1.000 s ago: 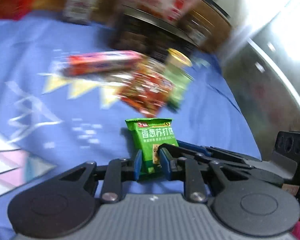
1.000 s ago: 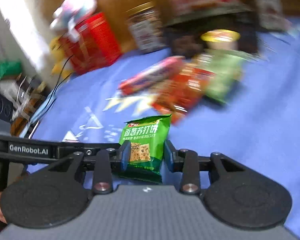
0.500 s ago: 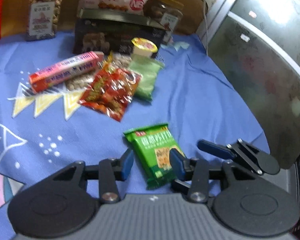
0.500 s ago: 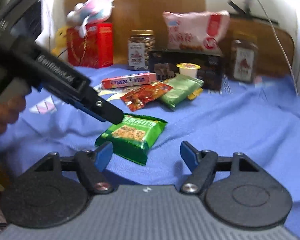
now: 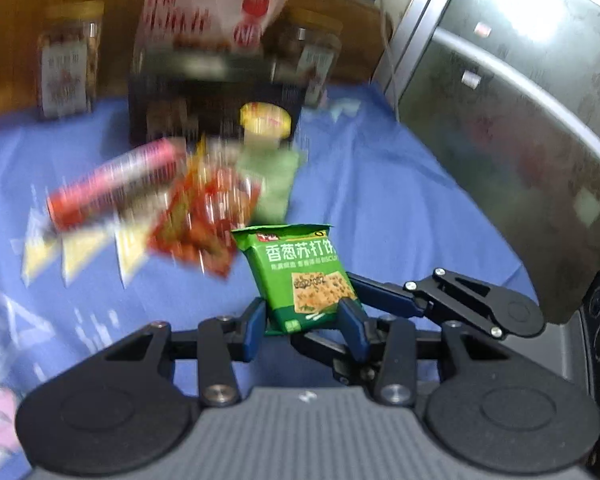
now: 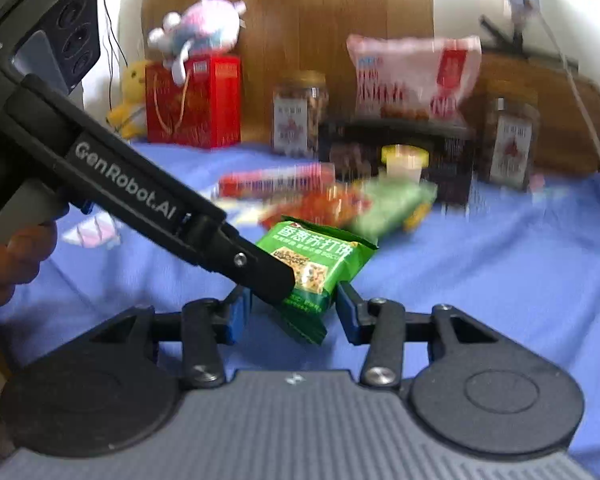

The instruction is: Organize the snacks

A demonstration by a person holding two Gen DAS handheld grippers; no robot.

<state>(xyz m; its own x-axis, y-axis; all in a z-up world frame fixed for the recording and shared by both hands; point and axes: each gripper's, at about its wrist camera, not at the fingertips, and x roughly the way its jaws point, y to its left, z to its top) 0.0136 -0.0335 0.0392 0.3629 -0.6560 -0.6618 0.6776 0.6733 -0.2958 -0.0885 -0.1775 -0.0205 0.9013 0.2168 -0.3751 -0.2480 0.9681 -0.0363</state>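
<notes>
A green cracker packet (image 5: 300, 276) stands between the blue pads of my left gripper (image 5: 306, 324), which is shut on its lower end and holds it above the blue cloth. In the right wrist view the same packet (image 6: 320, 264) lies between the pads of my right gripper (image 6: 294, 310), which closes on its lower end from the sides. The left gripper's black fingers (image 6: 260, 268) cross it from the left. Behind lie a pink tube (image 5: 112, 184), a red bag (image 5: 204, 220) and a pale green bag (image 5: 272, 176).
A dark box (image 6: 404, 152) with a white-and-red bag (image 6: 412, 76) on top stands at the back, with jars (image 6: 298, 114) on both sides. A yellow-lidded cup (image 6: 404, 160) is before it. A red gift box (image 6: 194, 100) with plush toys is back left.
Both grippers had let go of the packet, which lay on the cloth. Now both have closed on it again and it is lifted upright.
</notes>
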